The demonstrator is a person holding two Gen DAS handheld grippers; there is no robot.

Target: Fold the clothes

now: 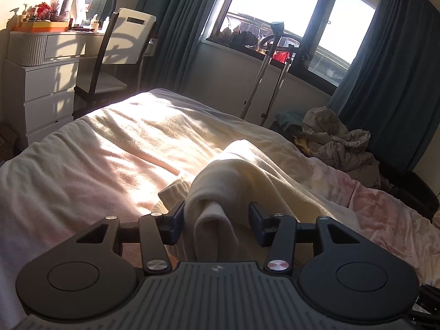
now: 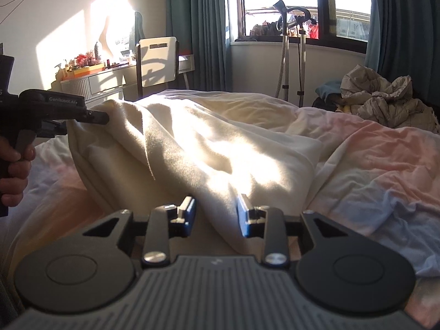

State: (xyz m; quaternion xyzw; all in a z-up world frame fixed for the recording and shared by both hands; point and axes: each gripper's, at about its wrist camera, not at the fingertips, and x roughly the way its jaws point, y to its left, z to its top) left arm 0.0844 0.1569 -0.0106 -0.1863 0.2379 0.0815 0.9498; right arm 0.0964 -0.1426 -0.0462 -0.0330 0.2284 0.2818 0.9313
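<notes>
A cream knit garment point(image 1: 236, 170) lies bunched on the bed, in strong sunlight. In the left wrist view a thick fold of it rises between the fingers of my left gripper point(image 1: 216, 220), which stand wide apart, open, with a gap on the right side. The right wrist view shows the same garment point(image 2: 192, 143) heaped up toward the left gripper point(image 2: 101, 117), whose tip touches its raised corner. My right gripper point(image 2: 216, 211) is open at the garment's near edge, with cloth between its fingers.
The bed point(image 1: 96, 148) has a pale pink and white cover point(image 2: 385, 159). A pile of crumpled clothes point(image 2: 385, 101) sits at its far right. A chair point(image 1: 129, 38) and white dresser point(image 1: 46, 82) stand far left; a steamer stand point(image 1: 275, 68) is by the window. A hand point(image 2: 13, 165) holds the left gripper.
</notes>
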